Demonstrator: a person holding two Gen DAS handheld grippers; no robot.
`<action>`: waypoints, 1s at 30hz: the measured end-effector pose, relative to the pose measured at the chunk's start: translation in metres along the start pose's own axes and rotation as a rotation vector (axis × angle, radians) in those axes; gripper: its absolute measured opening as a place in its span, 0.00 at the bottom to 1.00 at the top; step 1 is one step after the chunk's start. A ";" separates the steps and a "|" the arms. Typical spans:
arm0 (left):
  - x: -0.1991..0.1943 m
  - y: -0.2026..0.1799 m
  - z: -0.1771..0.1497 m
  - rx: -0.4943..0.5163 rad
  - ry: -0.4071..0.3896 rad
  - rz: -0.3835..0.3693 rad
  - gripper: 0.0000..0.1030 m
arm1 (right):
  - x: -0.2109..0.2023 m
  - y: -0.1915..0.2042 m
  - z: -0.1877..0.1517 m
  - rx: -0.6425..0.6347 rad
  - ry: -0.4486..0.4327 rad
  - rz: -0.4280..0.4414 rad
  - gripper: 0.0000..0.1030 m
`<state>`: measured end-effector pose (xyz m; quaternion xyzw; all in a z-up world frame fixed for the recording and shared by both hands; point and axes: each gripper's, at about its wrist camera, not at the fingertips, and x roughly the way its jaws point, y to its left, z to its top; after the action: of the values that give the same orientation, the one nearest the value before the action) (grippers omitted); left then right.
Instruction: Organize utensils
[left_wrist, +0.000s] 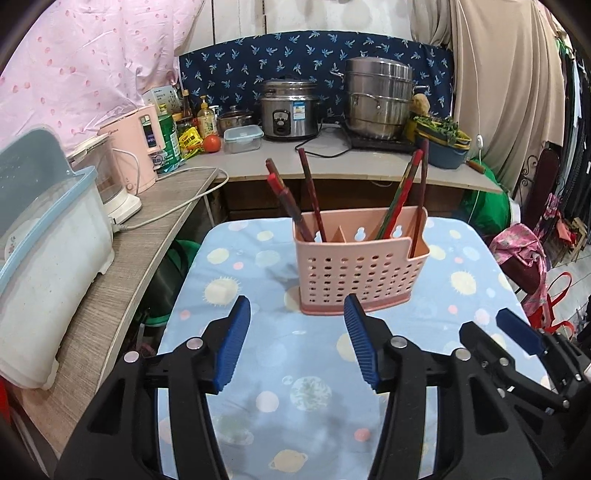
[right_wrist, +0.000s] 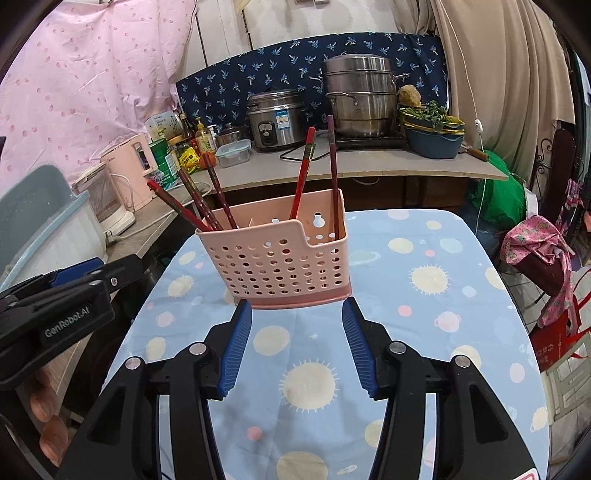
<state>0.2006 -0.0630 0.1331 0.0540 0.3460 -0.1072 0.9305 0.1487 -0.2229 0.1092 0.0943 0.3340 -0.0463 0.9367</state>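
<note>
The left gripper (left_wrist: 297, 321) pointed down and forward over the tabletop (left_wrist: 258, 369), its fingers (left_wrist: 236, 343) apart with nothing between them. The right gripper (right_wrist: 297, 323) slanted down likewise, fingers (right_wrist: 356, 345) apart and empty, tips just short of the caddy. The pink perforated utensil caddy (right_wrist: 280, 258) stood upright at the far middle of the tabletop, red chopsticks (right_wrist: 303, 173) leaning out of its compartments.
</note>
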 end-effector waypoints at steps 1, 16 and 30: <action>0.001 0.001 -0.003 0.003 0.006 0.005 0.49 | 0.000 0.001 -0.002 -0.003 0.004 -0.001 0.51; 0.012 0.004 -0.028 0.003 0.048 0.042 0.68 | 0.004 0.006 -0.015 -0.018 0.055 -0.017 0.74; 0.022 0.008 -0.040 -0.010 0.084 0.075 0.85 | 0.011 0.010 -0.019 -0.034 0.074 -0.049 0.82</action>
<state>0.1936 -0.0513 0.0891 0.0668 0.3829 -0.0681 0.9188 0.1470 -0.2091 0.0890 0.0718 0.3716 -0.0601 0.9237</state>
